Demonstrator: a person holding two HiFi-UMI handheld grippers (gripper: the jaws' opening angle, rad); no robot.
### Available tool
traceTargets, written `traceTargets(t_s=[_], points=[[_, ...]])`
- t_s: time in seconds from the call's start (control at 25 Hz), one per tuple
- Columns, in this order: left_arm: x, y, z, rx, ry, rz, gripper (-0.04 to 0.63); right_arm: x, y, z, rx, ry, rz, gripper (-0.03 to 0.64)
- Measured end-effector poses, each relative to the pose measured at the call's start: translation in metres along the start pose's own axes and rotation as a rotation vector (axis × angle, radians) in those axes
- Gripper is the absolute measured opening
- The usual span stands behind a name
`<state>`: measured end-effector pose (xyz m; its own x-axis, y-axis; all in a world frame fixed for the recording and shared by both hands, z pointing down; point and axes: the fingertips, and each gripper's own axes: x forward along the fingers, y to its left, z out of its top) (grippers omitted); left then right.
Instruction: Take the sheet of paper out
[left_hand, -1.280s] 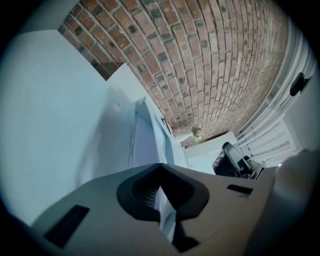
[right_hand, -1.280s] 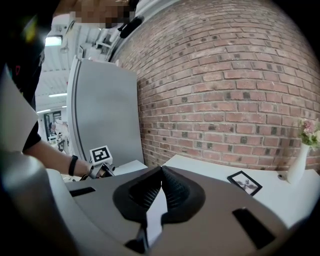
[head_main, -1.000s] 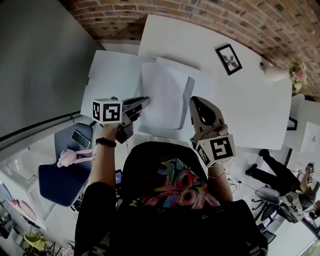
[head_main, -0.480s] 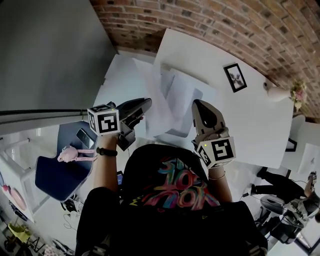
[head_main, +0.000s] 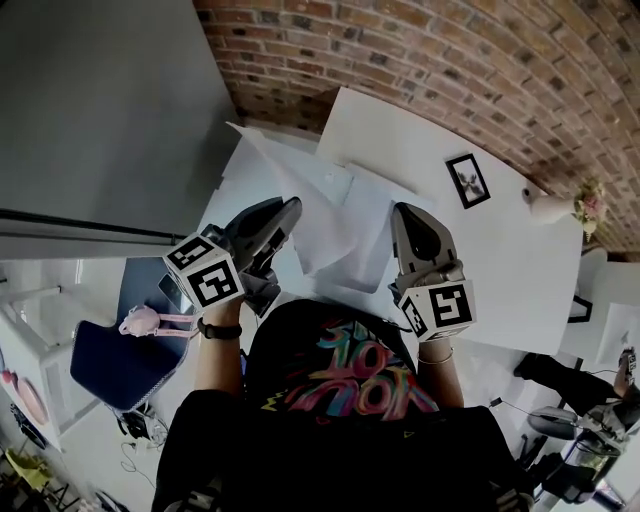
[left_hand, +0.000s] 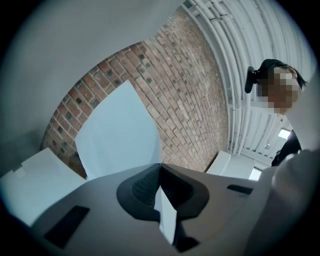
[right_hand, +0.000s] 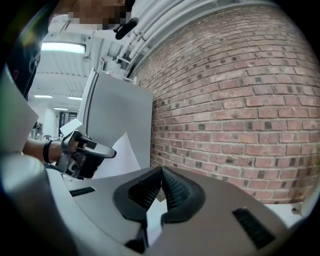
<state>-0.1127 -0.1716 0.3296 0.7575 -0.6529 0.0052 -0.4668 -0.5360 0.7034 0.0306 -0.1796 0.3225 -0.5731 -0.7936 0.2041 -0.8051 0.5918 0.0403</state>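
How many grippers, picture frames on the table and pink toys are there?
Grippers: 2 (left gripper, right gripper)
Picture frames on the table: 1
Pink toys: 1
Total: 4

nothing legible turns up anywhere. the black shirt (head_main: 345, 385) bears a bright graffiti-style print, but its letters cannot be made out. the cube (head_main: 207, 283) on the left gripper (head_main: 290, 206) and the cube (head_main: 440, 308) on the right gripper (head_main: 403, 210) show only black-and-white square marker patterns, no characters. the framed picture (head_main: 467, 180) on the white table (head_main: 500, 240) is too small to read.
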Motion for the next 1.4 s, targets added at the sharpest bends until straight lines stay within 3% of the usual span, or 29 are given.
traceTargets(t_s=[0.36, 0.76, 0.88, 1.0, 1.4], points=[[0.011, -0.041, 0.032, 0.288, -0.094, 0.044, 0.021, -0.018, -0.016, 0.028, -0.052, -0.047, -0.076, 0.015], [0.036, -0.063, 0.024, 0.642, -0.060, 0.148, 0.022, -0.050, -0.040, 0.037, -0.091, -0.046, -0.175, 0.015], [0.038, -0.066, 0.016, 0.699, -0.049, 0.158, 0.022, -0.058, -0.045, 0.036, -0.092, -0.042, -0.189, 0.015], [0.041, -0.074, 0.016, 0.738, -0.096, 0.163, 0.023, -0.066, -0.048, 0.034, -0.087, -0.039, -0.198, 0.015], [0.040, -0.076, 0.009, 0.750, -0.105, 0.185, 0.021, -0.077, -0.048, 0.031, -0.079, -0.043, -0.190, 0.015]])
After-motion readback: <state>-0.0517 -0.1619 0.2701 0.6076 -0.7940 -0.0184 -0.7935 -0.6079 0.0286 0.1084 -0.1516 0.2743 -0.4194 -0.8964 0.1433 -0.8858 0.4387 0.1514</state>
